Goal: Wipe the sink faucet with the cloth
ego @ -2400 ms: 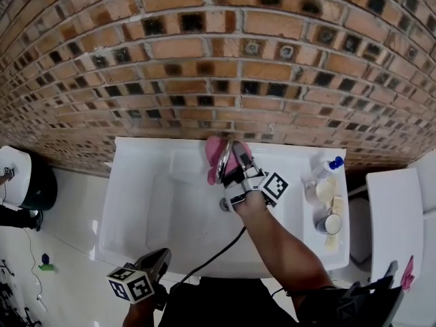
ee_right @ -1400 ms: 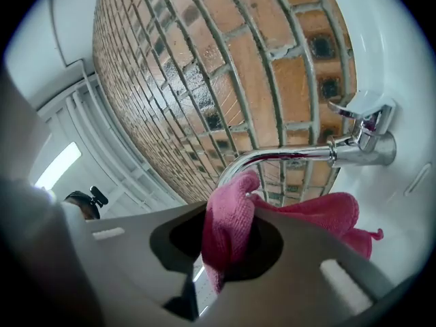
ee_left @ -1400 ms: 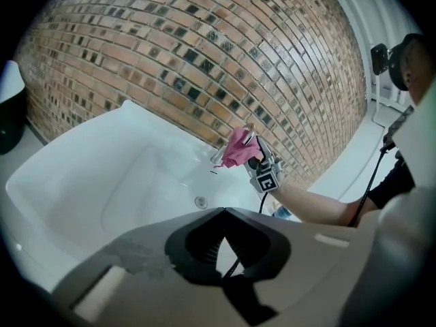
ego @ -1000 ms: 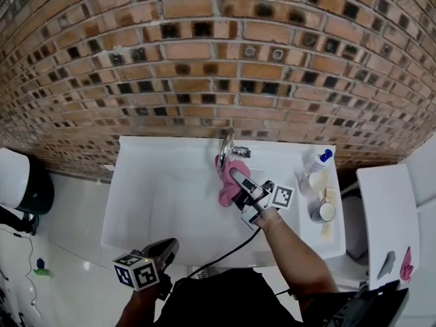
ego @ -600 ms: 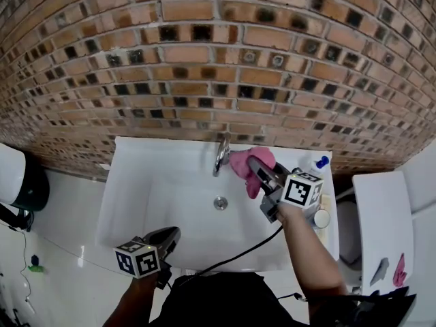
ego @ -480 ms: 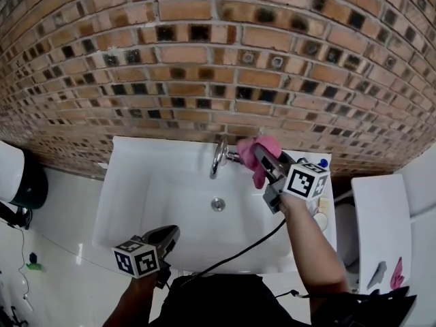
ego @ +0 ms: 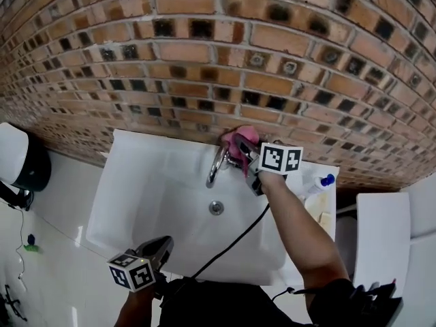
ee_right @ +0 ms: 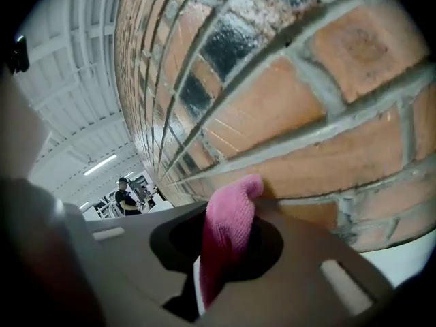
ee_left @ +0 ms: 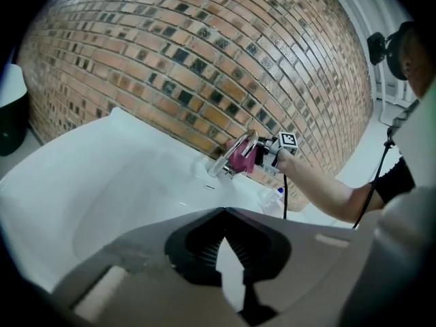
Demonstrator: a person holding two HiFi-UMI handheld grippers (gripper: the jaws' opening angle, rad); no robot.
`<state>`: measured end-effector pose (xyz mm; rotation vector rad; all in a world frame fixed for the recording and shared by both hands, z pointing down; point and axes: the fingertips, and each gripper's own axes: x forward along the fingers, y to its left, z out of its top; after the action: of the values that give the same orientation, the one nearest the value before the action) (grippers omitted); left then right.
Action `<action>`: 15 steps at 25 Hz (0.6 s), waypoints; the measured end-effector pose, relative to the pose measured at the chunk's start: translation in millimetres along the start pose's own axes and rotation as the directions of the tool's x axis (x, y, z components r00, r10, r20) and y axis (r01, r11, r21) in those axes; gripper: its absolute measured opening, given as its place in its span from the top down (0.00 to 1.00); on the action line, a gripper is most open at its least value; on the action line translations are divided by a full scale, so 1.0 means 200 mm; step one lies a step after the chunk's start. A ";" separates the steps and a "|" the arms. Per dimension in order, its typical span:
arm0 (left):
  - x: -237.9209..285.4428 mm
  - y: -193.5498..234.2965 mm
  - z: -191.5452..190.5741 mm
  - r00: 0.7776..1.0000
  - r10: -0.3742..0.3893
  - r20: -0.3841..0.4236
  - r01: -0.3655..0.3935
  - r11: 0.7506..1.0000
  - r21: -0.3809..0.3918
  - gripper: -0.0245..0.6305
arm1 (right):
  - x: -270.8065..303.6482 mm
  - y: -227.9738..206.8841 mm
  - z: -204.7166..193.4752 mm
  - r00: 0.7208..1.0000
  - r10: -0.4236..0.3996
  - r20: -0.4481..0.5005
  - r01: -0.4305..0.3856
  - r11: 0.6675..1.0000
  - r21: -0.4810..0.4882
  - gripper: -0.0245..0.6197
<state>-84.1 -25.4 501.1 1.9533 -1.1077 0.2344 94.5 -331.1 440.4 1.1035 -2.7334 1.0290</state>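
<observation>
right gripper (ego: 240,148) has swung to the faucet's (ego: 216,165) 1 o'clock, jaws clamping the cloth (ego: 246,136); left gripper (ego: 162,245) at 6 o'clock, jaws together, empty.

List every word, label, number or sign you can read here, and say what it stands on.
No readable text anywhere.
Marker cubes on the left gripper and right gripper: black-and-white square patterns only, no letters or digits.
Pink cloth: no print.
Bottle on the sink rim: any label is too small to read.
</observation>
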 end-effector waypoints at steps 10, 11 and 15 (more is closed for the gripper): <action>-0.05 0.04 -0.10 0.999 0.046 0.019 -0.044 0.997 -0.064 0.96 | 0.14 0.10 0.04 0.990 0.133 0.054 -0.143 0.953 0.267 0.89; -0.05 0.04 -0.10 0.999 0.039 0.020 -0.037 0.997 -0.062 0.96 | 0.13 0.11 0.05 0.990 0.130 0.048 -0.138 0.957 0.255 0.89; -0.06 0.04 -0.08 1.000 0.010 0.026 -0.009 0.999 -0.047 0.96 | 0.11 0.22 0.08 0.987 0.162 0.017 -0.163 0.966 0.200 0.89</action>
<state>-93.1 -7.0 509.0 1.9146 -1.1301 0.1871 54.1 -330.1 408.7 0.9102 -2.8098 1.3518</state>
